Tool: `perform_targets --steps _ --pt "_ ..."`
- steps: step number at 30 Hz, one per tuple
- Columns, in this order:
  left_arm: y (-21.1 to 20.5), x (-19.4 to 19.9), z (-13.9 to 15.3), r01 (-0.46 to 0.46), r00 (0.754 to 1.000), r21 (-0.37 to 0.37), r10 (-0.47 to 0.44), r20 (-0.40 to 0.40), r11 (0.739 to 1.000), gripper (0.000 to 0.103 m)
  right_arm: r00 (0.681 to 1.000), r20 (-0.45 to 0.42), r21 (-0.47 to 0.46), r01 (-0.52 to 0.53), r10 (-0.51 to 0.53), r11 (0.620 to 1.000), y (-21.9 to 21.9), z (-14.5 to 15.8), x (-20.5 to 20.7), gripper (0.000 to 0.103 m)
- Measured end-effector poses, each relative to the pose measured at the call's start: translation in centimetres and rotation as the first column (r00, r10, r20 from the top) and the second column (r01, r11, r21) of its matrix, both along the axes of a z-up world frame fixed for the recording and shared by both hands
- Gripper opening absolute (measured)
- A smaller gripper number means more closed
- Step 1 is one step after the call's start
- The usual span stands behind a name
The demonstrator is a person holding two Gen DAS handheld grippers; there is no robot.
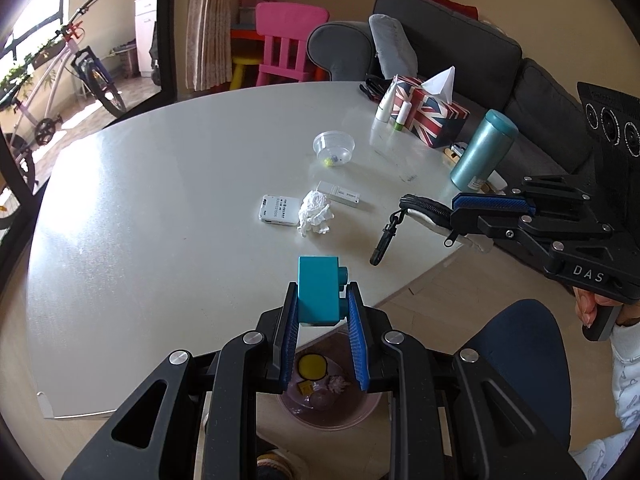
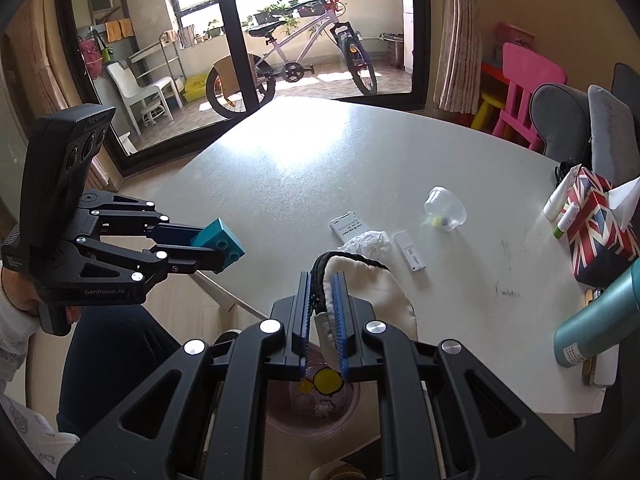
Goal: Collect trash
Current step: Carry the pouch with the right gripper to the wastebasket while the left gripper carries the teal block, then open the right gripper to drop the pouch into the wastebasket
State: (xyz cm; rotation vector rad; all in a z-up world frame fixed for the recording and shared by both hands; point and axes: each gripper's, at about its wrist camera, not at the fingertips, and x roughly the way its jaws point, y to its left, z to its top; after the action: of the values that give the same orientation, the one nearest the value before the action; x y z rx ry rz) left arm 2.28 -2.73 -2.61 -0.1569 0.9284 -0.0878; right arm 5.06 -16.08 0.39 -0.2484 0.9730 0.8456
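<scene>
Between my left tongs (image 1: 323, 312) sits a teal block (image 1: 318, 294), clamped above the pinkish bin (image 1: 332, 408) on the floor, while ahead on the table (image 1: 160, 200) lies the crumpled tissue (image 1: 316, 214), and my right tongs (image 2: 323, 312) pinch a white zip pouch (image 2: 360, 292).

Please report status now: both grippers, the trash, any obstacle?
Left gripper shut on teal block. Right gripper shut on zip pouch. Crumpled tissue still on table. Bin below, unobstructed.
</scene>
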Motion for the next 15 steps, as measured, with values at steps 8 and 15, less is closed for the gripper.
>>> perform_targets --steps 8,15 --pt "-1.1 -2.0 -1.1 -0.006 1.0 -0.01 0.006 -0.017 1.0 0.023 0.998 -0.051 -0.005 -0.032 0.032 0.999 -0.4 -1.4 -3.2 0.01" --pt "-1.2 -3.4 -2.0 -0.018 0.999 -0.03 0.017 -0.034 0.999 0.023 0.991 -0.124 -0.017 -0.061 0.058 0.998 0.0 -4.1 -4.8 0.01"
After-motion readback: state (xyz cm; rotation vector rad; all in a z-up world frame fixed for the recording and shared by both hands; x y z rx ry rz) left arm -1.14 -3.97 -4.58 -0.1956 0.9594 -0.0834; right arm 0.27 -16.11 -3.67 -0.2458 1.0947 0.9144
